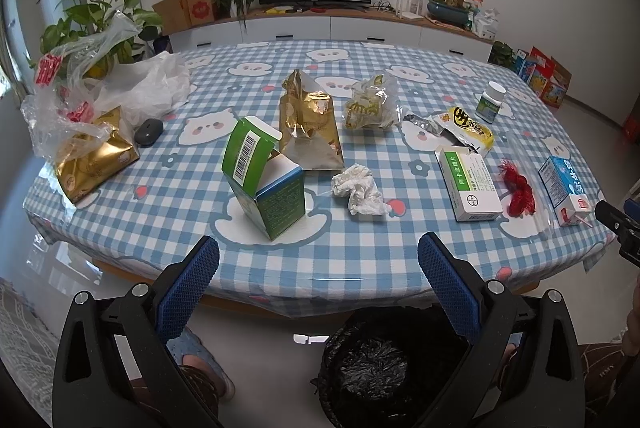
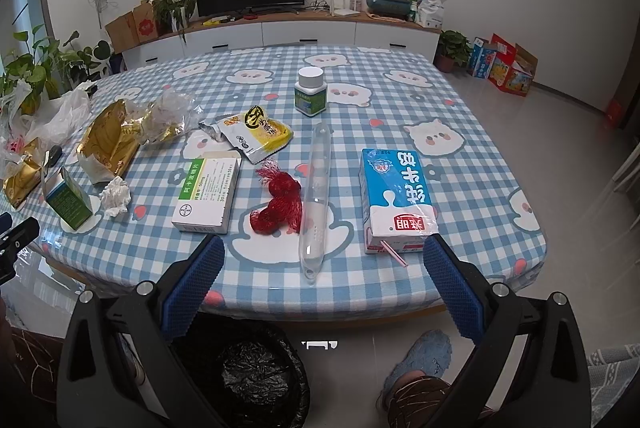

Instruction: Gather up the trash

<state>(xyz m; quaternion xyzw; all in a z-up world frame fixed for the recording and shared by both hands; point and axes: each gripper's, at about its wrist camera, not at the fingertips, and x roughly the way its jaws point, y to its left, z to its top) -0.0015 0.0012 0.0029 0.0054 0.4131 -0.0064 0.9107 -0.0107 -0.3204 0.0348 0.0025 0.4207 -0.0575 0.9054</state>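
We held both claws back from the near edge of the table (image 1: 280, 268), above the floor, because nothing was picked yet. The left claw (image 1: 319, 252) was spread wide and held nothing; the right claw (image 2: 324, 254) was spread wide too, and empty. Under them, on the floor, stood the bin (image 1: 368, 360) with a black bag inside, close to the table edge, so we judged that each piece would need only a short way to be dropped in.

The trash lay scattered over the checked cloth. Nearest to the left claw stood a green box (image 1: 268, 184), tilted, with its flap open, and beside it a crumpled white tissue (image 1: 360, 190). Behind them were a torn golden bag (image 1: 308, 124) and a clear wrapper (image 1: 372, 104). In front of the right claw lay a white medicine box (image 2: 206, 194) flat on the cloth, a red net (image 2: 280, 204) bunched up, and a blue milk carton (image 2: 396, 196) on its side with a straw at the near end. A yellow packet (image 2: 260, 132) was torn open, and a small bottle (image 2: 311, 90) stood upright further back.
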